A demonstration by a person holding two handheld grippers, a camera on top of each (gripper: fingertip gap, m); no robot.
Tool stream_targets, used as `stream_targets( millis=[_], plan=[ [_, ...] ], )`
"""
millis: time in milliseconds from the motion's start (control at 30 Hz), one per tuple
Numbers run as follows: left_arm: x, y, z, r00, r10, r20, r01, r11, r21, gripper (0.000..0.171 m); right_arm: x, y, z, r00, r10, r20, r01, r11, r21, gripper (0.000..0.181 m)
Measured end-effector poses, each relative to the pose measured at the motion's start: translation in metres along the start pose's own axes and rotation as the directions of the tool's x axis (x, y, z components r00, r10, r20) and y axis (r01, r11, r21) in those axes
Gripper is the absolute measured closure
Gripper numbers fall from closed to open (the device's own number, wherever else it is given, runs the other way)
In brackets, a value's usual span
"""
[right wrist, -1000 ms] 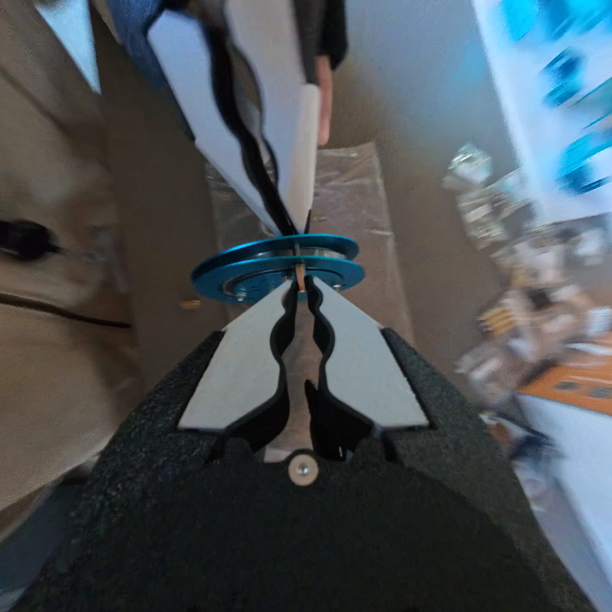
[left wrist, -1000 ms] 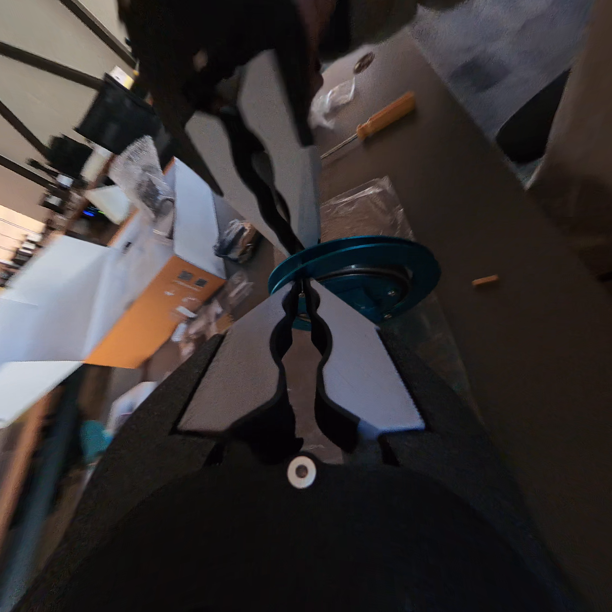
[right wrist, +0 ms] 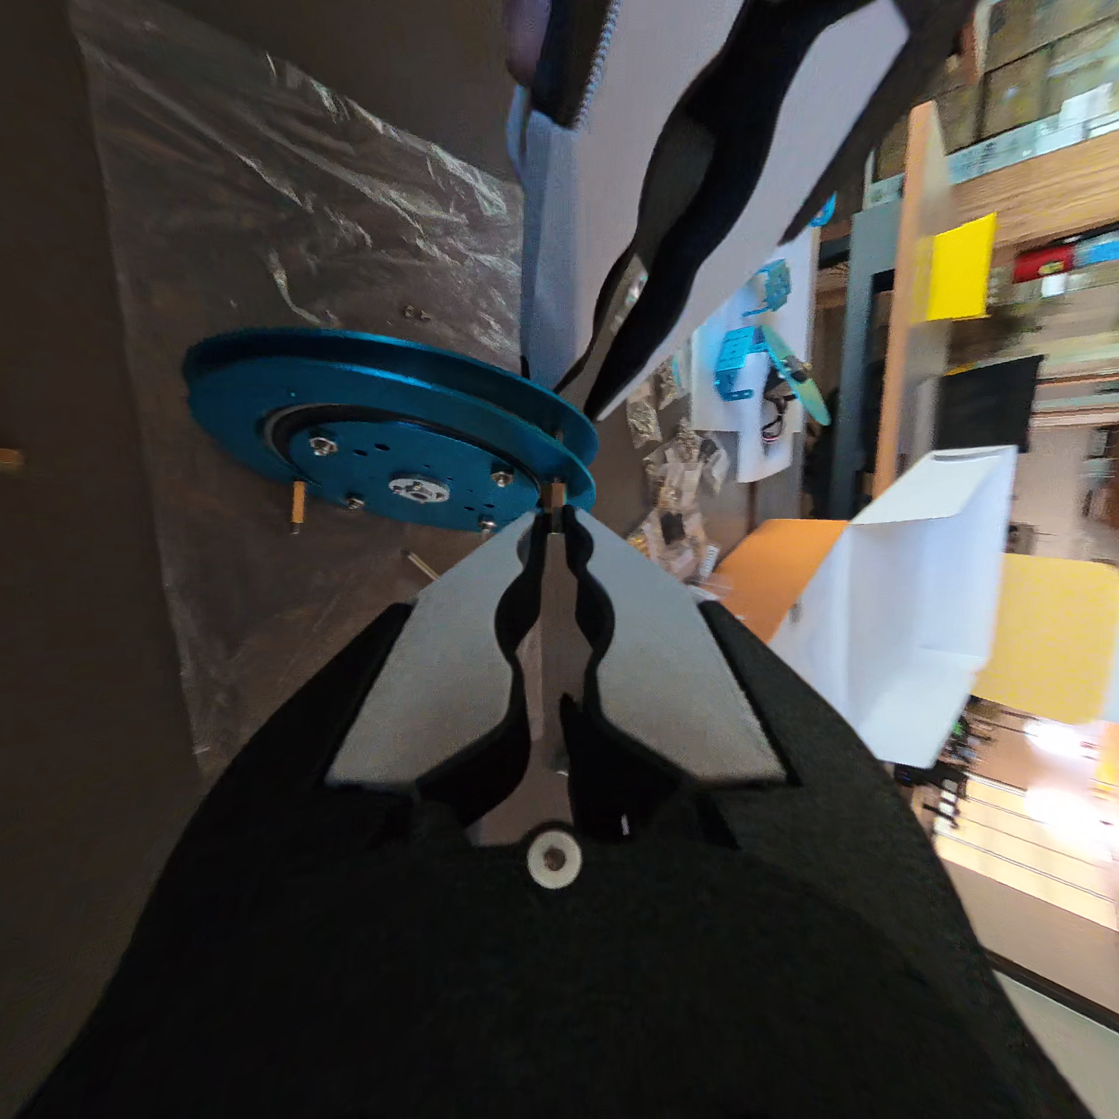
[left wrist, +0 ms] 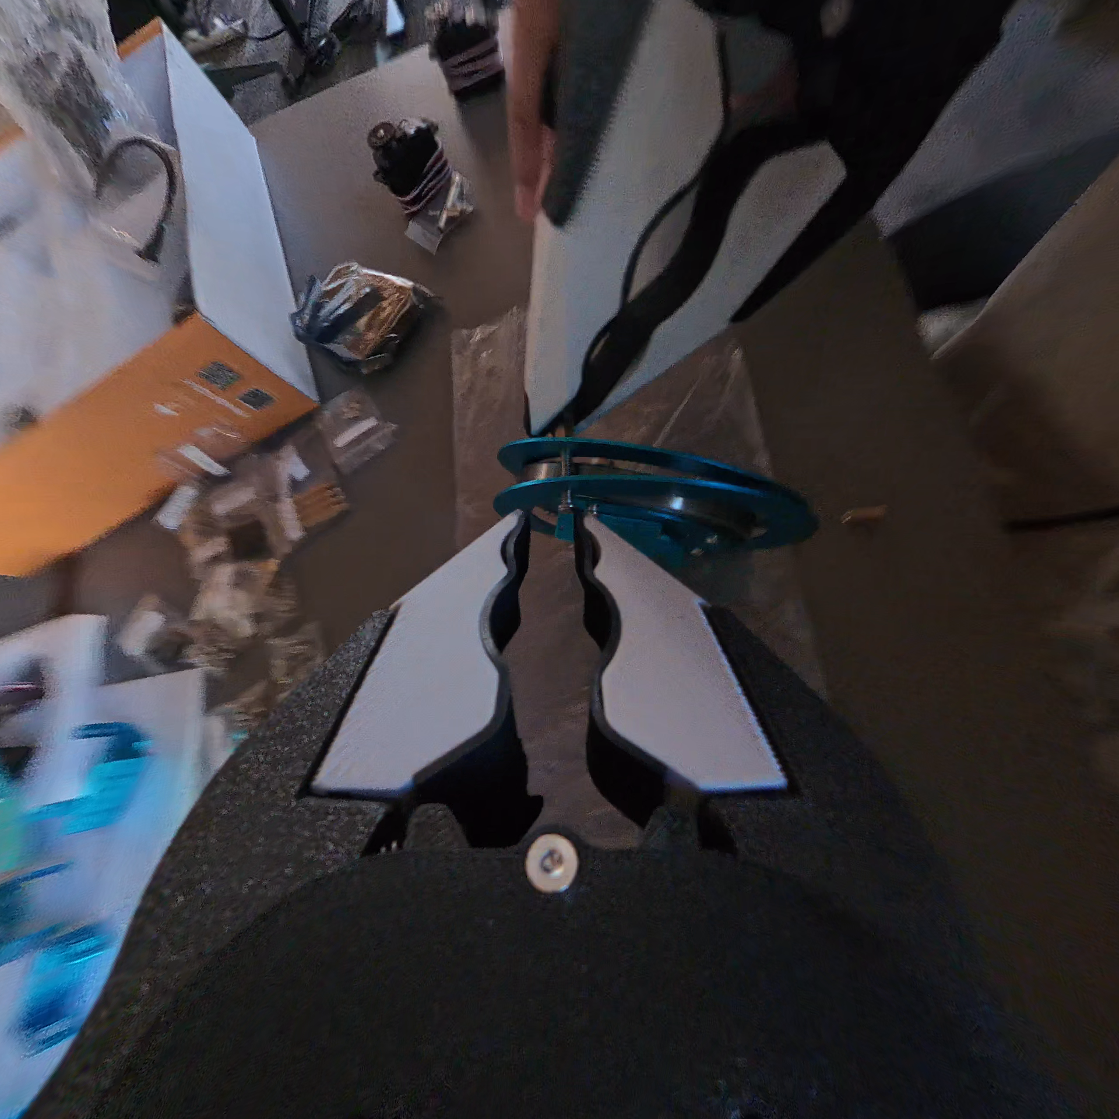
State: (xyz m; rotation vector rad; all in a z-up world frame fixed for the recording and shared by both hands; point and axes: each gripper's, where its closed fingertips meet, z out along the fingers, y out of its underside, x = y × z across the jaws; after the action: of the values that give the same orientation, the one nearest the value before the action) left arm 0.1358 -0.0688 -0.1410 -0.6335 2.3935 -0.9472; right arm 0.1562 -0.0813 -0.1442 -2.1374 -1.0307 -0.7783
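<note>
A blue disc assembly (left wrist: 660,493), two round blue metal plates stacked on spacers, hangs above a clear plastic bag (left wrist: 484,387). My left gripper (left wrist: 552,525) grips its near rim, with a small blue tab between the fingertips. My right gripper (left wrist: 548,424) comes in from above and pinches the far rim by a screw. In the right wrist view the assembly (right wrist: 387,448) shows its underside with screws and a hub. My right gripper (right wrist: 550,514) is shut on a small brass standoff (right wrist: 550,498) at the rim. My left gripper (right wrist: 566,393) meets the rim from above.
A brown table (left wrist: 908,605) carries an orange and white box (left wrist: 157,412), small bags of parts (left wrist: 363,315), a cable bundle (left wrist: 418,163) and a loose brass standoff (left wrist: 863,514). An open white box (right wrist: 908,605) and shelves (right wrist: 1029,181) stand to the right. Left and right tips are no more than a few centimetres apart.
Both grippers have turned with the disc assembly, so its underside now faces the right wrist view. The left gripper's fingertips stand a little farther apart.
</note>
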Motion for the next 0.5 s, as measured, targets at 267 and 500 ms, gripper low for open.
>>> stream_targets(
  millis=[267, 500],
  plan=[
    [0.007, 0.009, 0.007, 0.957, 0.285, 0.058, -0.267, 0.94, -0.212, 0.158, 0.005, -0.008, -0.001, 0.943, -0.22, -0.251, 0.202, 0.975, -0.096, 0.177],
    [0.005, 0.004, 0.01, 0.871, 0.455, 0.183, -0.41, 0.881, -0.237, 0.169, -0.002, -0.009, -0.006, 0.987, -0.049, -0.156, 0.051, 0.999, 0.011, 0.177]
  ],
)
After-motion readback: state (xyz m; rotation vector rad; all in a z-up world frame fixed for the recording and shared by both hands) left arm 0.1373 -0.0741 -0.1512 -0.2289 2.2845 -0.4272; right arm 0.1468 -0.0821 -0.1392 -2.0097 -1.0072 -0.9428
